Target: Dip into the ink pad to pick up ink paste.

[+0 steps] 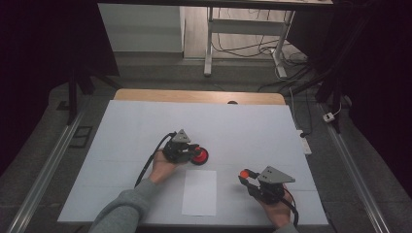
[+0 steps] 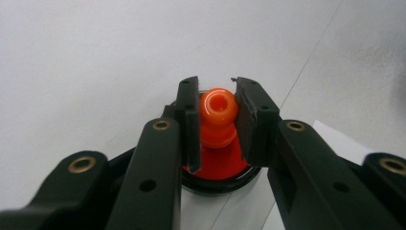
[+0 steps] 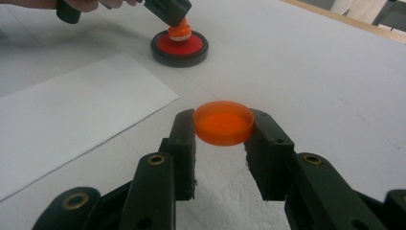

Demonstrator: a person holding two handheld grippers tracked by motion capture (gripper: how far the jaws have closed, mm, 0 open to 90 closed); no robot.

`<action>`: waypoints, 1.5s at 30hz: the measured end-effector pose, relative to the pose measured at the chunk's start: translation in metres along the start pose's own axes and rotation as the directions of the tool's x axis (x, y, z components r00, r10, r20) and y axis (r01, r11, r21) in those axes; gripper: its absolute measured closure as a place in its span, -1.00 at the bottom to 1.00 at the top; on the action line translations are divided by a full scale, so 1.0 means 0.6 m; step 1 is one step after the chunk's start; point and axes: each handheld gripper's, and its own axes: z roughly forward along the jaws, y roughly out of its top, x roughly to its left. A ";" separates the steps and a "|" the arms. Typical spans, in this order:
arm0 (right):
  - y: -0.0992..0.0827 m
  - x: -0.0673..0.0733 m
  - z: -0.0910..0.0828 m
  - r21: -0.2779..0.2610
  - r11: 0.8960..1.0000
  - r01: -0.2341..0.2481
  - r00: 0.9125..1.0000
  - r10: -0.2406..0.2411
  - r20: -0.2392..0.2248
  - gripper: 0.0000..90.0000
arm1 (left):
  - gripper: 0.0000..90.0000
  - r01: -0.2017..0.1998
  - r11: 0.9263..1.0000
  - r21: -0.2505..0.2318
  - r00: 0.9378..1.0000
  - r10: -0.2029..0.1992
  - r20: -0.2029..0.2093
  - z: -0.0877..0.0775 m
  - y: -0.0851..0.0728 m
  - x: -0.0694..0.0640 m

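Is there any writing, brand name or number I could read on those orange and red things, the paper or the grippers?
None can be read: the orange stamp, its red ink pad, the orange cap, the white sheet of paper and both grippers, left and right, show no words, labels or numbers.

A white sheet covers the tabletop [image 1: 145,126], leaving a strip of pale wood [image 1: 194,95] bare along the far edge. Grey floor [image 1: 160,73] surrounds it, with metal rails [image 1: 46,170] running along both sides. Beyond stands a white desk frame [image 1: 210,43] with a tangle of black cables [image 1: 252,48] beneath it. Dark curtains [image 1: 43,43] close in left and right; the light is dim.
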 end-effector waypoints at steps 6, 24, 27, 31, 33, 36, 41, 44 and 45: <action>0.000 0.000 0.000 -0.001 1.000 0.002 1.000 -0.002 0.001 0.42 | 0.61 -0.007 1.000 0.013 1.000 0.007 -0.005 0.004 -0.002 -0.001; 0.000 0.001 0.001 0.002 1.000 0.004 1.000 -0.004 -0.002 0.42 | 0.61 -0.053 0.998 0.033 0.998 0.053 -0.016 0.010 -0.003 -0.006; 0.000 0.002 0.001 0.003 1.000 0.006 1.000 -0.006 -0.001 0.42 | 0.61 -0.041 0.999 0.029 0.999 0.041 -0.006 0.010 -0.004 -0.003; 0.000 0.002 0.001 0.001 1.000 0.004 1.000 -0.004 -0.001 0.42 | 0.61 -0.041 0.999 0.032 0.999 0.042 -0.005 0.010 -0.004 -0.003; 0.000 0.002 0.001 0.002 1.000 0.003 1.000 -0.003 0.000 0.42 | 0.61 -0.039 0.999 0.032 0.999 0.039 -0.003 0.010 -0.004 -0.002; 0.000 0.002 0.001 0.002 1.000 0.006 1.000 -0.006 -0.001 0.42 | 0.61 -0.035 0.999 0.030 0.999 0.035 -0.007 0.011 -0.003 -0.003; 0.000 0.003 0.001 0.002 1.000 0.006 1.000 -0.006 -0.002 0.42 | 0.61 -0.038 0.999 0.033 0.999 0.038 -0.010 0.011 -0.003 -0.004; 0.001 0.003 0.001 0.002 1.000 0.006 1.000 -0.006 -0.002 0.42 | 0.62 -0.036 0.999 0.032 0.999 0.036 -0.004 0.011 -0.003 -0.002; 0.001 0.003 0.001 0.001 1.000 0.007 1.000 -0.007 -0.003 0.42 | 0.62 -0.036 0.999 0.032 0.999 0.036 -0.002 0.010 -0.003 -0.002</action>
